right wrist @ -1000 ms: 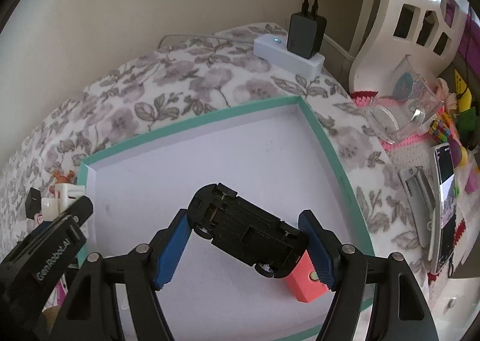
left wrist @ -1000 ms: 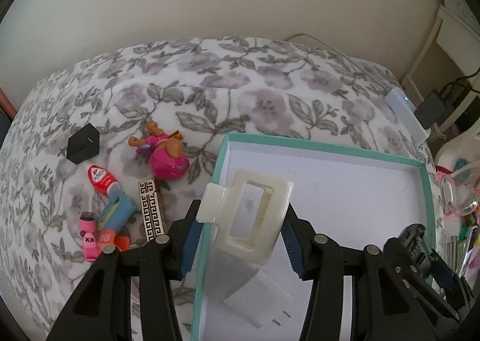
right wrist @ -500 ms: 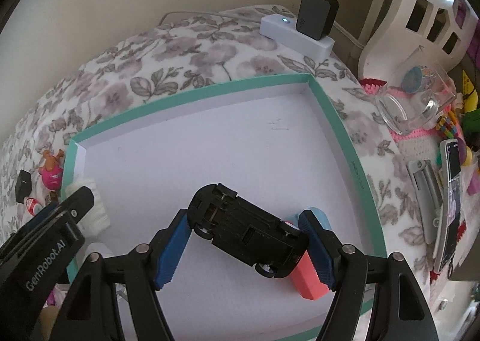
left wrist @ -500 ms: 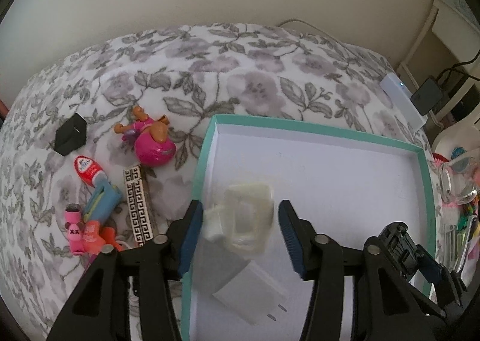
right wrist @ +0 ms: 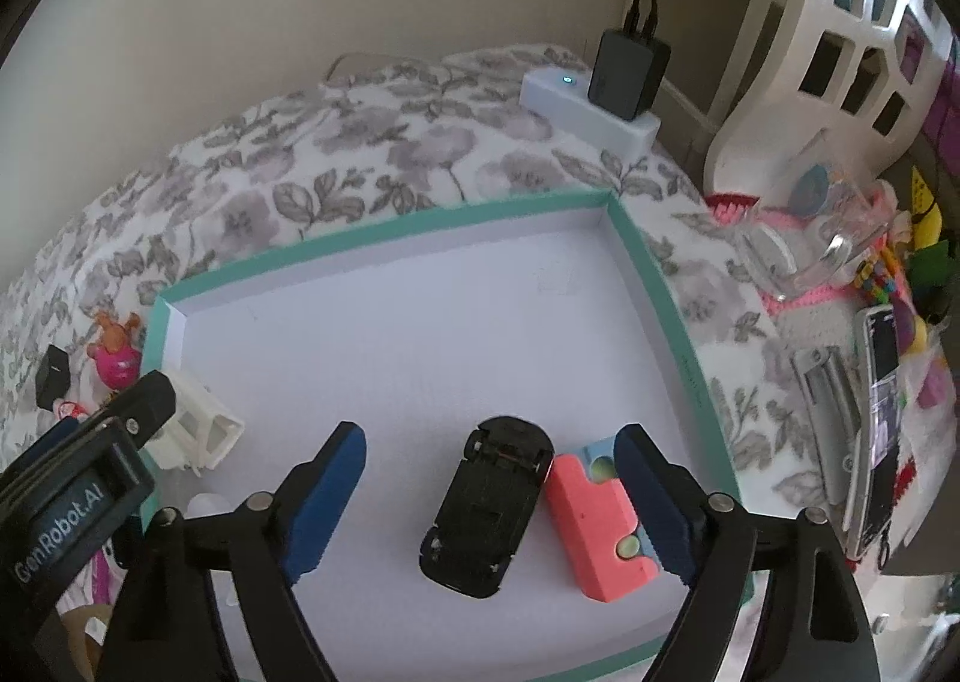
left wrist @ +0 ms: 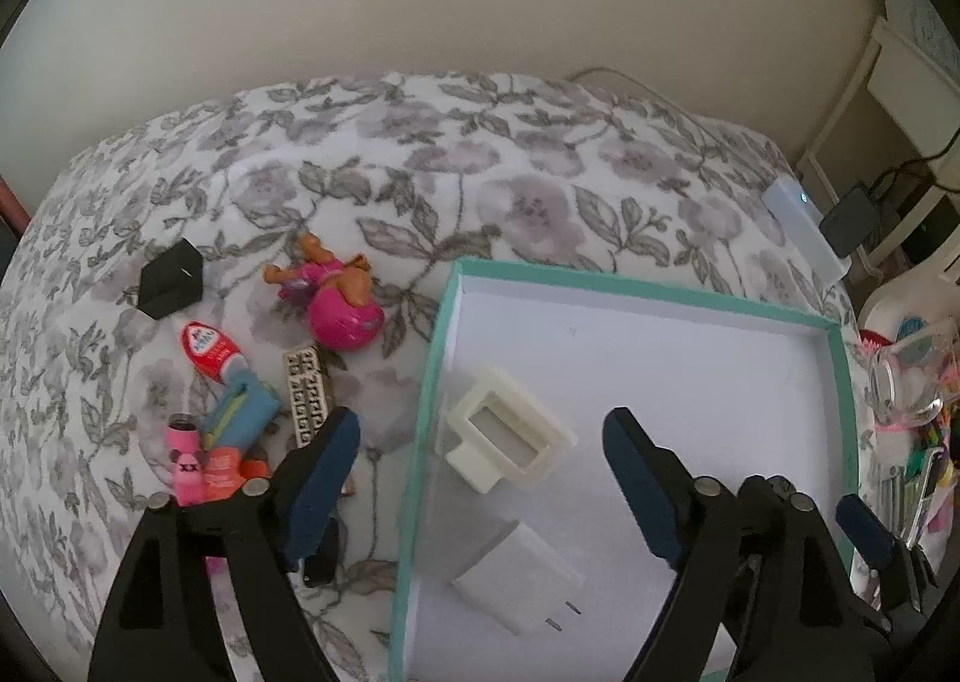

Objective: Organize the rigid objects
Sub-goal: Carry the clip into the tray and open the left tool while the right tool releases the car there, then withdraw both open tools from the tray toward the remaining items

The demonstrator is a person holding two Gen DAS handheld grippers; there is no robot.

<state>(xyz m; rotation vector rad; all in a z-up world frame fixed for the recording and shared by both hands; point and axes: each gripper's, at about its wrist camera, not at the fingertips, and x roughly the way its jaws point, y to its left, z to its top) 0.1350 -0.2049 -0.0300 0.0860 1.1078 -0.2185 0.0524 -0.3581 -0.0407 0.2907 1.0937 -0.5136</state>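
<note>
Cream clip (left wrist: 507, 439) and black toy car (right wrist: 489, 508) (upside down) lie in teal-rimmed tray (right wrist: 384, 229).

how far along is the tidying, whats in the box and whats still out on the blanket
Done: the teal-rimmed box already holds a cream clip, a white charger, an upside-down black toy car and a coral block.
In hand: nothing. The left gripper and right gripper have their jaws opening, clear of clip and car.
Left: on the floral blanket lie a pink doll toy, black cube, red tube and patterned bar.
</note>
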